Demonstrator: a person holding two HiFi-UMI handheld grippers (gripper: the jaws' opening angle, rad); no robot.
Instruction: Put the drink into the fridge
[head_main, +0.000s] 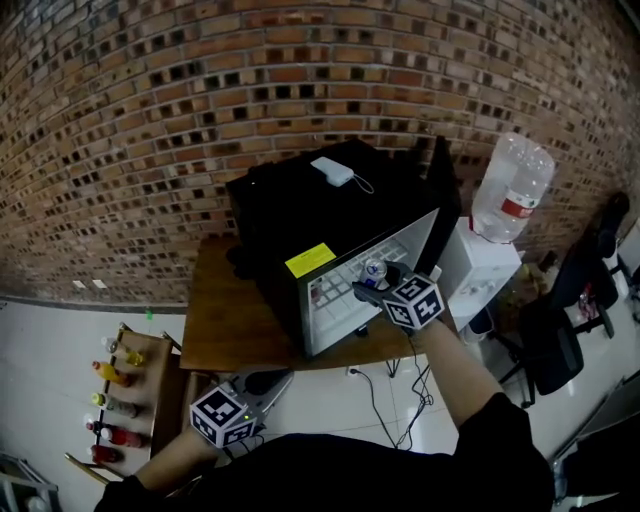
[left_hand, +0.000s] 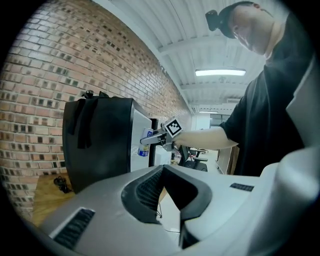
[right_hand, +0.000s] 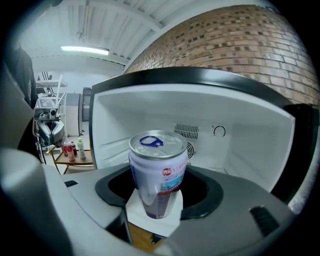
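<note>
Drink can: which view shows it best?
The right gripper view: the drink can fills the centre, pull tab and label plain. The head view shows only its small top; the left gripper view, a distant glimpse.

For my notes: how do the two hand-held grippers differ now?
The right hand-held gripper clamps a white-and-purple metal drink can before the open black fridge; the left hand-held gripper is shut, empty. The right reaches forward; the left is low by the person's body. Both carry marker cubes.

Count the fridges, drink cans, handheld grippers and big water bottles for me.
mini fridge: 1
drink can: 1
grippers: 2, left gripper and right gripper
water-cooler bottle: 1
Total: 5
</note>
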